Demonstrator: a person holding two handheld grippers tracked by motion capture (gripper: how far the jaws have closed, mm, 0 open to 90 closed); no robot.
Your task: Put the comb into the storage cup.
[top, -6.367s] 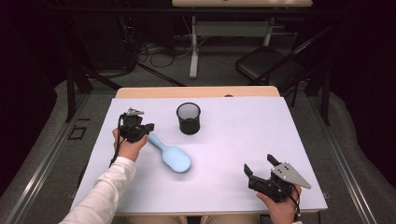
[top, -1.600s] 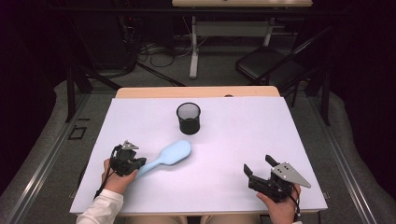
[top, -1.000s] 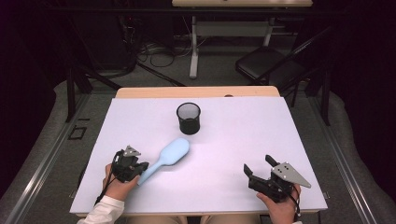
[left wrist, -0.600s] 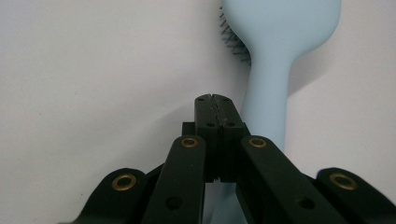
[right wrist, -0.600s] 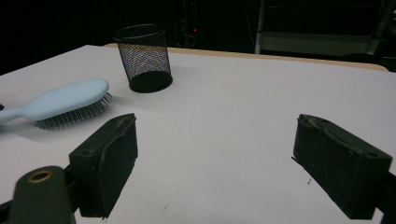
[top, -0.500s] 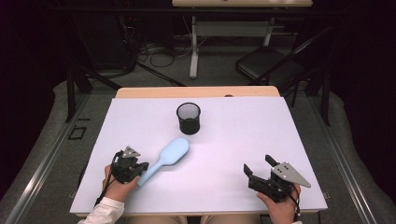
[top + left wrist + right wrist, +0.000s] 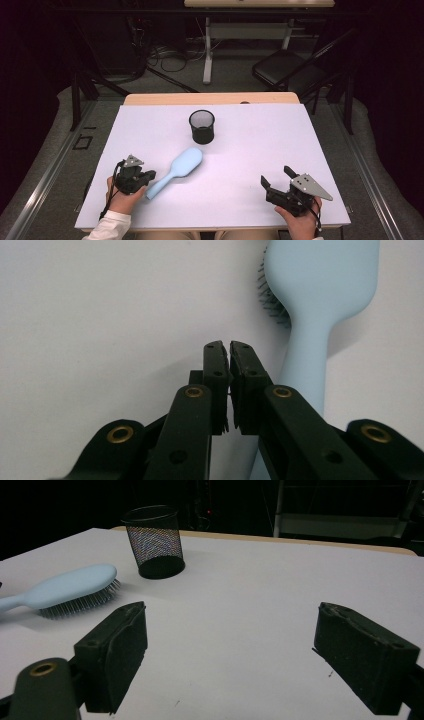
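Left gripper [image 7: 150, 176]: near left of the table, jaws all but together with only a sliver of light between them; they have just eased apart a touch, with nothing between them.
Left gripper view: the two black jaws [image 7: 229, 385] stand side by side, and the brush handle runs just beside them on their right, outside the pinch.
Hairbrush [image 7: 177, 170]: pale blue, lying bristles-down on the white table [image 7: 260, 150], handle end at the near left by the left gripper, head pointing far and right toward the cup.
Mesh cup [image 7: 202, 126]: black, upright, far of centre, a little apart from the brush head.
Right gripper [image 7: 276, 181]: near right of the table, jaws spread wide, nothing in between, well apart from the brush.
Right gripper view: bare white table between the jaws; brush [image 7: 70, 592] and cup [image 7: 155, 542] sit off to the far left.
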